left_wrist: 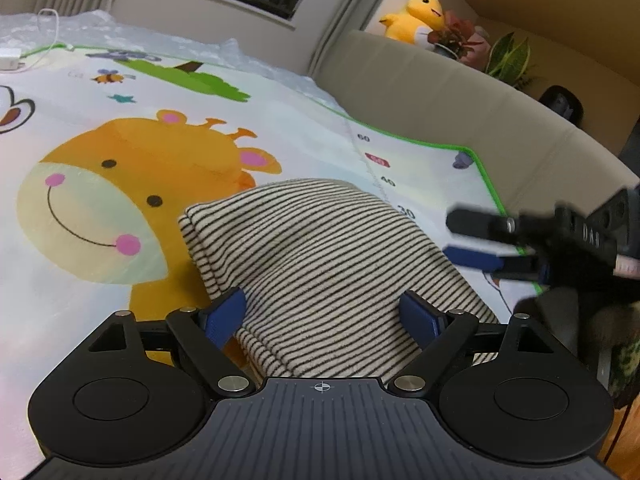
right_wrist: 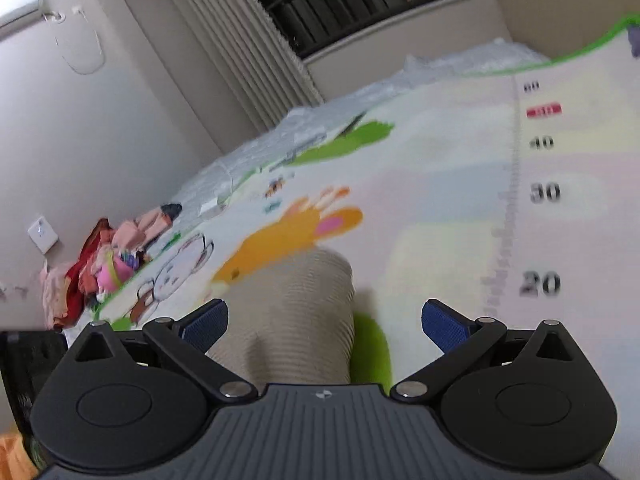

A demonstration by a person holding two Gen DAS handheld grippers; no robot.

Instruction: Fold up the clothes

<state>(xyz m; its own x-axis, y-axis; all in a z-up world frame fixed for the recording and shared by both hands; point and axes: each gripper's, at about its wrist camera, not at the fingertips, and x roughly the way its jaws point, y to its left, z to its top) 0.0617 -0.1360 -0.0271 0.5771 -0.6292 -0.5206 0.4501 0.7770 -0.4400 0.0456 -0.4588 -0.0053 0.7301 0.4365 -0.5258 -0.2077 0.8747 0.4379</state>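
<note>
A folded cream garment with thin black stripes (left_wrist: 320,256) lies on the cartoon play mat (left_wrist: 120,128), partly over the printed giraffe. My left gripper (left_wrist: 322,314) is open, with its blue fingertips on either side of the garment's near end and nothing clamped. My right gripper (left_wrist: 450,237) hovers just past the garment's right edge, jaws apart and empty. In the blurred right wrist view the same garment (right_wrist: 296,312) lies below and a little left of centre between the open right gripper (right_wrist: 324,324) fingers.
A beige padded wall (left_wrist: 440,92) borders the mat on the right, with a yellow plush toy (left_wrist: 416,16) and plants on its ledge. A pile of colourful clothes (right_wrist: 108,264) sits at the mat's far left. A white charger and cable (left_wrist: 12,60) lie at the back.
</note>
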